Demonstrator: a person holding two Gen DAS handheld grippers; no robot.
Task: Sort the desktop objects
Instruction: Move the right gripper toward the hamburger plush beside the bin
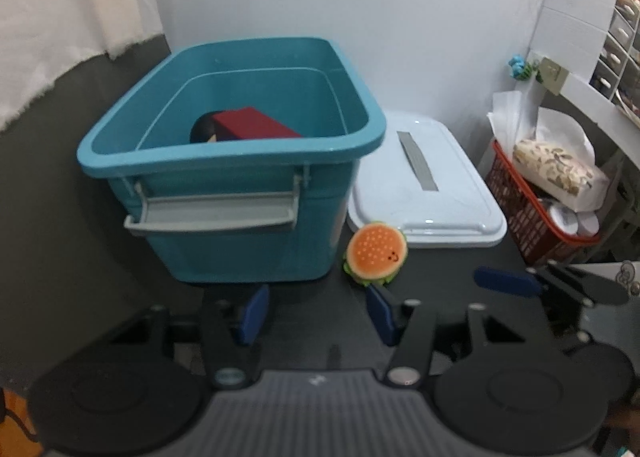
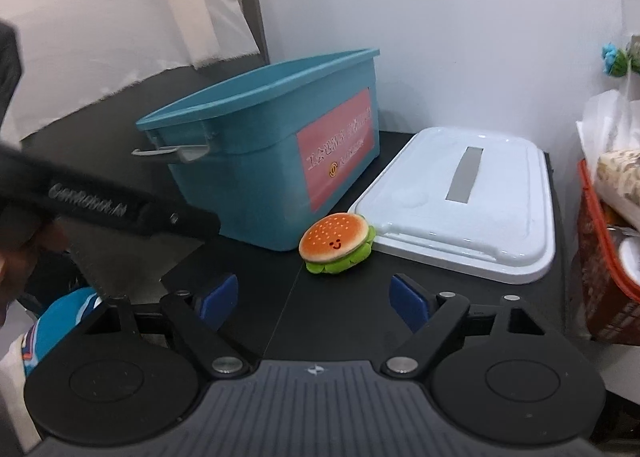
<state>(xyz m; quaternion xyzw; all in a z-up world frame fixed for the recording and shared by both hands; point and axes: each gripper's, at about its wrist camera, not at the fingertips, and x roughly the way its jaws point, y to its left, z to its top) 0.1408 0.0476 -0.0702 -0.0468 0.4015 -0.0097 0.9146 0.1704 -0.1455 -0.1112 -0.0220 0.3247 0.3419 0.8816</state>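
Observation:
A teal storage bin (image 1: 240, 193) stands open on the black table; it also shows in the right wrist view (image 2: 256, 161). Inside lie a red box (image 1: 254, 123) and a dark round object (image 1: 204, 128). A plush hamburger toy (image 1: 376, 253) lies on the table between the bin and a white lid; it also shows in the right wrist view (image 2: 338, 243). My left gripper (image 1: 318, 313) is open and empty, just short of the bin and toy. My right gripper (image 2: 314, 299) is open and empty, a little in front of the toy. The right gripper's blue finger (image 1: 508, 282) shows in the left wrist view.
The bin's white lid (image 1: 428, 185) lies flat right of the bin, also in the right wrist view (image 2: 464, 197). A red basket (image 1: 532, 213) of packets stands at the far right. White wall behind. The left gripper's body (image 2: 108, 205) crosses the right wrist view's left side.

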